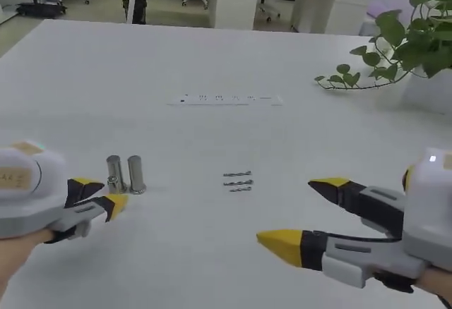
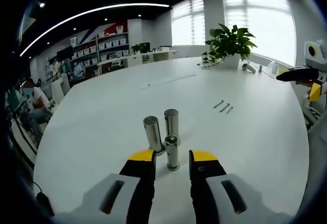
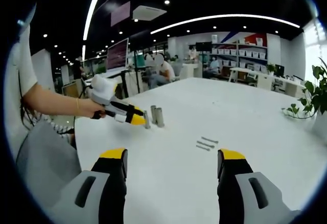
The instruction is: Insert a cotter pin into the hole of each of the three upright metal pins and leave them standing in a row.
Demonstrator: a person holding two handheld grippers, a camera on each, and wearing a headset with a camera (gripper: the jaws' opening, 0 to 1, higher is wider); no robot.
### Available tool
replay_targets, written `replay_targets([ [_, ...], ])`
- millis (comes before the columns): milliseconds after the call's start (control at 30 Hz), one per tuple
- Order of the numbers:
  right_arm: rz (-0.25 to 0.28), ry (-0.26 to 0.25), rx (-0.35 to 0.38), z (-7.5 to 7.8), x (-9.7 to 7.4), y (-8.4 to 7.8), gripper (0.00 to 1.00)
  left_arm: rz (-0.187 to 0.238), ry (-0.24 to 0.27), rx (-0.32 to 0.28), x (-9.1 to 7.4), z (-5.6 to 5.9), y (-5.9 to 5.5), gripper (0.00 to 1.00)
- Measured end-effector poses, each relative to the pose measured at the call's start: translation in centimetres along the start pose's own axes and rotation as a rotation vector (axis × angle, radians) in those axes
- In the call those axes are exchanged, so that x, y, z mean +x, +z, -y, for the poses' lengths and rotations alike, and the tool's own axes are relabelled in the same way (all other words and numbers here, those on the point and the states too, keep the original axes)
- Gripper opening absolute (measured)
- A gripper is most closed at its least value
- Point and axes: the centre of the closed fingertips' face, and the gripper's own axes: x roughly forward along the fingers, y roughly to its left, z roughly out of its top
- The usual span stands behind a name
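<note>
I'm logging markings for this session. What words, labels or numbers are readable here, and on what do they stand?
No text is legible.
Sticker on the left gripper: print too blurred to read.
Power strip on the table: markings too small to read.

left gripper (image 1: pixel 104 190) | fingers (image 2: pixel 143 157) narrowly parted, pointing forward || right gripper (image 1: pixel 300 210) | fingers (image 3: pixel 115 155) spread wide

Three steel pins (image 2: pixel 172 124) are stood upright, clustered; three cotter pins (image 1: pixel 238 181) are laid parallel at their 3 o'clock.
</note>
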Motion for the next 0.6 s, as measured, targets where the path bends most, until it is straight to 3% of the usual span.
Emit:
replay_targets([
  [467, -0.013, 0.001, 0.006, 0.02, 0.23, -0.5, 0.73, 0.0, -0.015, 0.022, 1.02, 0.23, -0.13, 0.08],
  [600, -0.017, 0.002, 0.005, 0.02, 0.33, -0.61, 0.72, 0.007, 0.001, -0.02, 1.06, 0.13, -0.1, 0.08],
])
